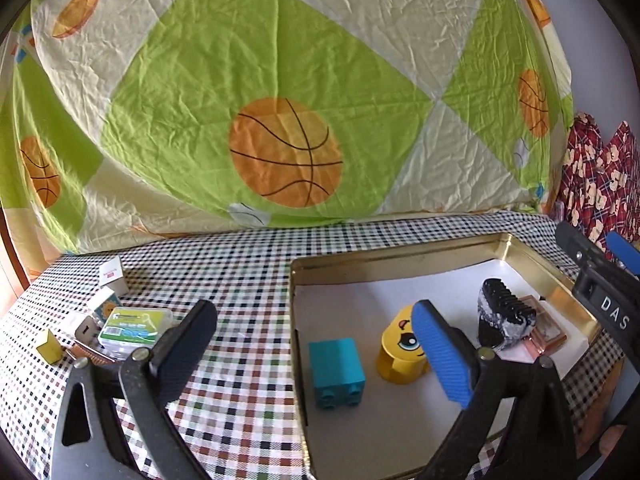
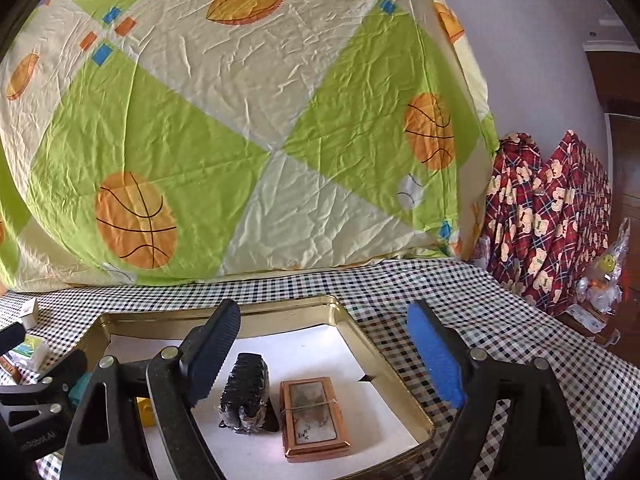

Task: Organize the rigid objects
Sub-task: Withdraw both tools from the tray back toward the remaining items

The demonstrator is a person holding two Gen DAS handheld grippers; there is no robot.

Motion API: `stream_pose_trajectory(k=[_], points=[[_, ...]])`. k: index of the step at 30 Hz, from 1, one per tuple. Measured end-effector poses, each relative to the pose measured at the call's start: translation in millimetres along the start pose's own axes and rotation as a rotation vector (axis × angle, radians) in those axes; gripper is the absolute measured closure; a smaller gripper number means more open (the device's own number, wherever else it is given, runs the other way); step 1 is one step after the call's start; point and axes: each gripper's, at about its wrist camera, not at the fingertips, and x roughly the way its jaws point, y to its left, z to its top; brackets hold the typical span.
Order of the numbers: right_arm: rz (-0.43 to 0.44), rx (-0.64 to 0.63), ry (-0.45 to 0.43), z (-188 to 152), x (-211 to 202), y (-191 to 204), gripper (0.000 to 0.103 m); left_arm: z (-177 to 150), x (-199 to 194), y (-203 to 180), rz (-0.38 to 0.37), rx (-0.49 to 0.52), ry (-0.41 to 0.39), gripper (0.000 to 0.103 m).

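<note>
A gold metal tray (image 1: 400, 256) lined with white paper sits on the checkered table. In it lie a teal block (image 1: 338, 372), a yellow cartoon-face piece (image 1: 400, 354), a black ridged object (image 1: 502, 316) and a copper-coloured flat box (image 1: 546, 330). My left gripper (image 1: 320, 344) is open and empty, hovering over the tray's left edge. My right gripper (image 2: 324, 344) is open and empty above the tray (image 2: 384, 364), over the black ridged object (image 2: 244, 394) and the copper box (image 2: 314, 416).
Left of the tray stands a cluster of small items: a green-and-white plastic box (image 1: 132, 326), small white cartons (image 1: 114, 276) and a yellow cube (image 1: 49, 346). A basketball-print sheet (image 1: 280, 100) hangs behind the table. Red plaid fabric (image 2: 548, 216) stands at the right.
</note>
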Motion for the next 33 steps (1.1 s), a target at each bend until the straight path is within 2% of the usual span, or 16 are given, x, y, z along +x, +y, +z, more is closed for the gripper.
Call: stream_pose_trajectory(k=[5, 11, 15, 19, 25, 33], points=[[-0.04, 0.01, -0.017, -0.1, -4.7, -3.5, 0.016, -0.8, -6.3, 13.6, 0.043, -0.016, -0.036, 0.004], [-0.081, 0.025, -0.026, -1.3, -13.3, -3.7, 0.016, -5.2, -18.2, 38.4, 0.095, -0.092, -0.077, 0.004], [-0.085, 0.055, -0.041, -3.0, -24.0, -2.8, 0.016, -7.8, -25.1, 45.6, 0.12, -0.053, -0.1, 0.004], [-0.088, 0.071, -0.047, -4.2, -30.8, 5.7, 0.016, -11.0, -31.5, 59.8, 0.12, -0.064, -0.104, 0.004], [-0.052, 0.029, -0.068, -6.4, -43.1, 35.8, 0.016, -14.9, -37.5, 81.2, 0.136, -0.079, -0.101, 0.004], [0.025, 0.03, -0.039, -12.2, -52.9, 83.8, 0.016, -18.2, -41.1, 108.8, 0.166, -0.071, -0.097, 0.004]])
